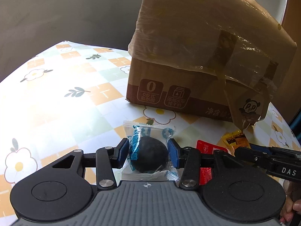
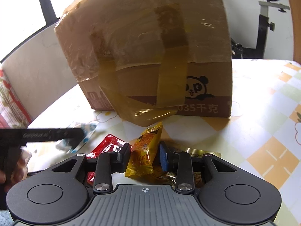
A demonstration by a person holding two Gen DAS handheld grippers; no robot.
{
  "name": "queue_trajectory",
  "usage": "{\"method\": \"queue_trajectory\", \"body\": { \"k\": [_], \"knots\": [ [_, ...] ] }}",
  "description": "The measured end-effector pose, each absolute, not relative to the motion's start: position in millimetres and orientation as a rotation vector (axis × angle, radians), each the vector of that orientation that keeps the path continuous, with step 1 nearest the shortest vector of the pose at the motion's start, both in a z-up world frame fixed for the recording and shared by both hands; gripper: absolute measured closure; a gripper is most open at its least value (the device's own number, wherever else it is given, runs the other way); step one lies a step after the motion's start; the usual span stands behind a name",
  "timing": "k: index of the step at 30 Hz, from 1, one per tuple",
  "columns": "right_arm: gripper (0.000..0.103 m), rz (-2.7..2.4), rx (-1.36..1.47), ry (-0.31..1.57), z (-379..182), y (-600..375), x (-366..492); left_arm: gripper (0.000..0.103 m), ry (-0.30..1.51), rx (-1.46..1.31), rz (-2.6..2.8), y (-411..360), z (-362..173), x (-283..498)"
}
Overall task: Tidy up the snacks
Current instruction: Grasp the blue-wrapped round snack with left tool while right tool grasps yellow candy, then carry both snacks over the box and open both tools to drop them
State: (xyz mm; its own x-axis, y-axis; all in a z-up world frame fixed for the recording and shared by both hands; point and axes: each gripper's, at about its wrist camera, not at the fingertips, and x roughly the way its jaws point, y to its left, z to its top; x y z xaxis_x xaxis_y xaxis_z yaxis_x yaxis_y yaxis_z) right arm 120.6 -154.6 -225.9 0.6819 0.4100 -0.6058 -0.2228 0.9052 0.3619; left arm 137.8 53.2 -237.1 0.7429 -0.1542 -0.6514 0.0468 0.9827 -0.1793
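Yellow snack [image 2: 144, 156] between right fingers [image 2: 123, 155]; gripped

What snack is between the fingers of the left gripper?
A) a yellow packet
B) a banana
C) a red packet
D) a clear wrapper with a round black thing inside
D: in the left wrist view, the left gripper has the clear wrapper with the black ball between its blue pads.

- A home, by the look of a living or dining corner
- Table [image 1: 56, 98] under a wipe-clean cloth printed with daisies and orange checks
- Reused, tape-patched cardboard box [image 2: 150, 56] at twelve o'clock
- Exercise bike [image 2: 263, 15] at one o'clock
- Patterned quilt [image 2: 11, 105] at nine o'clock
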Motion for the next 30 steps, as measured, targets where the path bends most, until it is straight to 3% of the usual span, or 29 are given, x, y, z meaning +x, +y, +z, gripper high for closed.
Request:
{"method": "queue_trajectory", "body": {
  "k": [12,30],
  "knots": [
    [0.082,0.38,0.232,0.711,-223,-149,115,0.053,0.703,-0.166,-0.09,56,-243,122],
    [0.087,0.372,0.24,0.69,-205,-157,101,0.056,0.68,-0.177,-0.101,61,-226,111]
  ]
}}
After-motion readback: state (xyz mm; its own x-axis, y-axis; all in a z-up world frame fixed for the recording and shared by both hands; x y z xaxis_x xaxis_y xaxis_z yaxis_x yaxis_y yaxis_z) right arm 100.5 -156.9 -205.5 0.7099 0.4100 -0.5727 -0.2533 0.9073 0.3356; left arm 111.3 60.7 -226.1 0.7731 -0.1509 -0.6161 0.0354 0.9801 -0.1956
